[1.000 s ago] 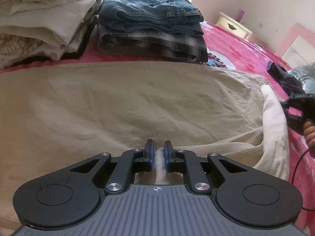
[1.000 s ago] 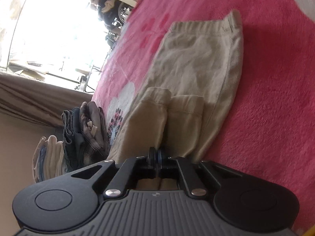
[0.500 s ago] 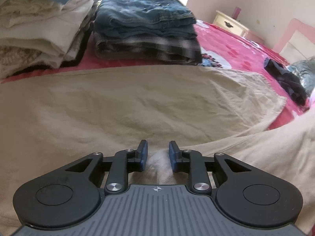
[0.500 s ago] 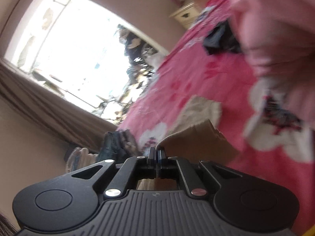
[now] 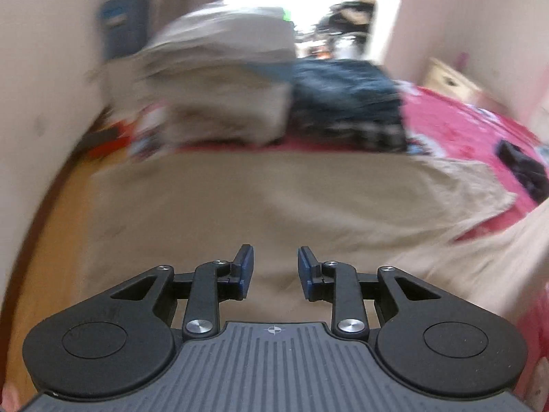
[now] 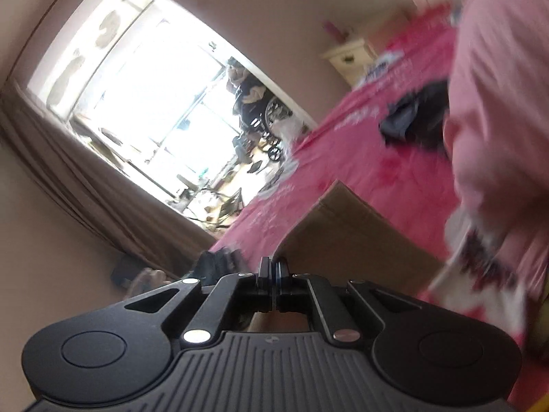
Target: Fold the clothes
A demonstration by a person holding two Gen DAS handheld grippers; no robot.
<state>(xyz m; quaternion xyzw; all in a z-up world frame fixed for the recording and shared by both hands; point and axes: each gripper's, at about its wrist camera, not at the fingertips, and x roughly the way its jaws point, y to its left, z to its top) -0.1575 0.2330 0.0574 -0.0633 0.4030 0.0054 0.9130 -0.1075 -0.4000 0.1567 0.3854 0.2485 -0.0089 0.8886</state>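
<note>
Beige trousers fill the middle of the left wrist view, spread flat on the pink bedspread. The left gripper sits at the bottom centre above them; its jaws have just been opening and now stand apart with nothing pinched between the pads, only cloth lying below. Behind the trousers, in the upper middle, a blurred stack of pale folded clothes stands just beside a stack of folded jeans and plaid. A dark garment lies at the right edge.

In the right wrist view the trousers rise from the lower centre as a raised beige fold. The right gripper has its jaws pressed together, clamped on the cloth's edge. The bedspread runs up the right side, with a bright window at the upper left and a dark garment at the right.
</note>
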